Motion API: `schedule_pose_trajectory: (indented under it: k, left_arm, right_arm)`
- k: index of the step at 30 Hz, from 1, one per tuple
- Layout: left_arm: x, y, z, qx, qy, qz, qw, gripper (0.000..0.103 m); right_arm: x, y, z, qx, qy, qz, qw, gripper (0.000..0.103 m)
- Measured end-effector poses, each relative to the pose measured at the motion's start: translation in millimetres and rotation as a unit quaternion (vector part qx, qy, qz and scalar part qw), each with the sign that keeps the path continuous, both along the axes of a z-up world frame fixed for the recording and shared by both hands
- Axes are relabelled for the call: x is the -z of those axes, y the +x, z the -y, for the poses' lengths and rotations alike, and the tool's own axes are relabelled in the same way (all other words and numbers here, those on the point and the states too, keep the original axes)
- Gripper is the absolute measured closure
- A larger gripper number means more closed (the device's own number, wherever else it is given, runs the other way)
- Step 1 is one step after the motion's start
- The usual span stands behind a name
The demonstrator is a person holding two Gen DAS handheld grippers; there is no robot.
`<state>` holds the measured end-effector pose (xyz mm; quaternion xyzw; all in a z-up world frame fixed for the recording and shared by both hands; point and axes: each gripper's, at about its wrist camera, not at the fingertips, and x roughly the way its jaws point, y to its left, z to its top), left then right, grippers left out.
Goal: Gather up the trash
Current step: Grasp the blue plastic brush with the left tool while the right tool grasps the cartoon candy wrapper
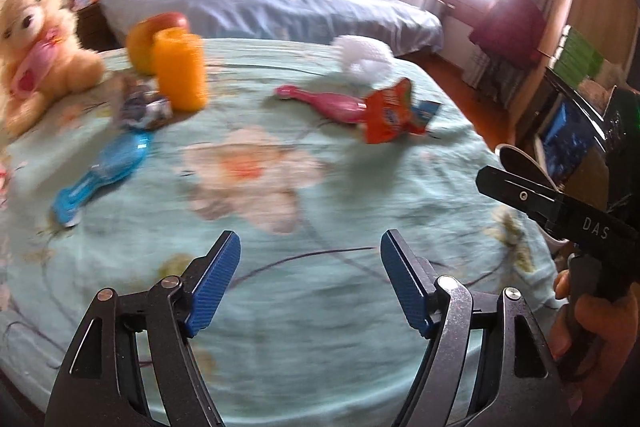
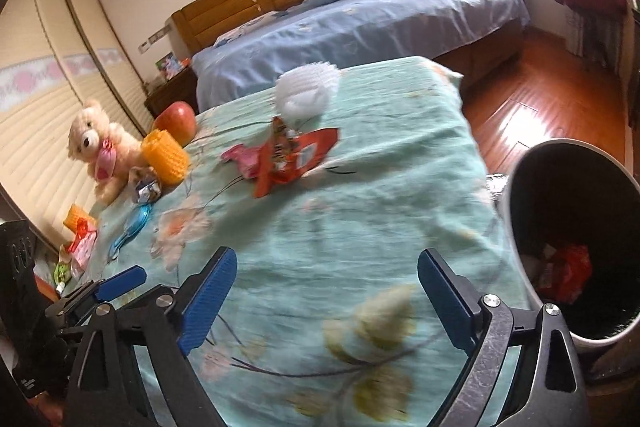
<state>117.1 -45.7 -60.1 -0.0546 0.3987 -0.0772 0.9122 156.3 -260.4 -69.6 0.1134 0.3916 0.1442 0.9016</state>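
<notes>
An orange snack wrapper (image 1: 386,117) (image 2: 292,159) lies on the mint floral cloth (image 1: 320,327), partly over a pink toy pin (image 1: 324,103). Behind it sits a white foam net (image 1: 366,59) (image 2: 306,93). A crumpled foil wrapper (image 1: 146,107) (image 2: 146,189) rests by an orange foam sleeve (image 1: 180,69). My left gripper (image 1: 311,241) hovers open and empty over the cloth's near part. My right gripper (image 2: 328,257) is wide open and empty, beside a dark bin (image 2: 516,195) holding a red wrapper (image 2: 568,273).
A teddy bear (image 1: 36,39) (image 2: 98,147), an apple (image 2: 178,119) and a blue hairbrush (image 1: 104,171) lie at the left. More small packets (image 2: 82,243) sit near the cloth's left edge. A blue bed (image 1: 260,7) stands behind, with wooden floor (image 2: 520,99) to the right.
</notes>
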Motion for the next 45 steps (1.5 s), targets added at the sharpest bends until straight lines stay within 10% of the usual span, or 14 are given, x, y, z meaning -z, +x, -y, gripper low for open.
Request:
schedule_pose_trajectory:
  k: [14, 33, 38, 42, 45]
  left_arm:
    - [2.1, 11.3, -89.7, -0.08, 0.03, -0.005, 0.9963, 0.026]
    - [22.9, 61.8, -139.0, -0.048, 0.095, -0.052, 0.993, 0.022]
    - [21.7, 60.8, -138.7, -0.042, 0.085, -0.045, 0.9944, 0.064]
    - [20.2, 55.2, -126.4, -0.034, 0.11, -0.037, 0.9927, 0.069]
    - [18.2, 48.6, -119.2, -0.034, 0.095, -0.034, 0.9943, 0.069]
  right_arm:
    - [5.4, 28.6, -49.7, -0.031, -0.025, -0.004, 0.999, 0.01]
    - [11.8, 77.1, -54.3, -0.018, -0.023, -0.013, 0.999, 0.011]
    - [15.6, 84.1, -55.6, -0.013, -0.029, -0.016, 0.999, 0.034]
    - [19.5, 85.5, -56.5, -0.011, -0.036, -0.02, 0.999, 0.072]
    - [18.0, 82.2, -55.7, -0.015, -0.032, -0.015, 0.999, 0.073]
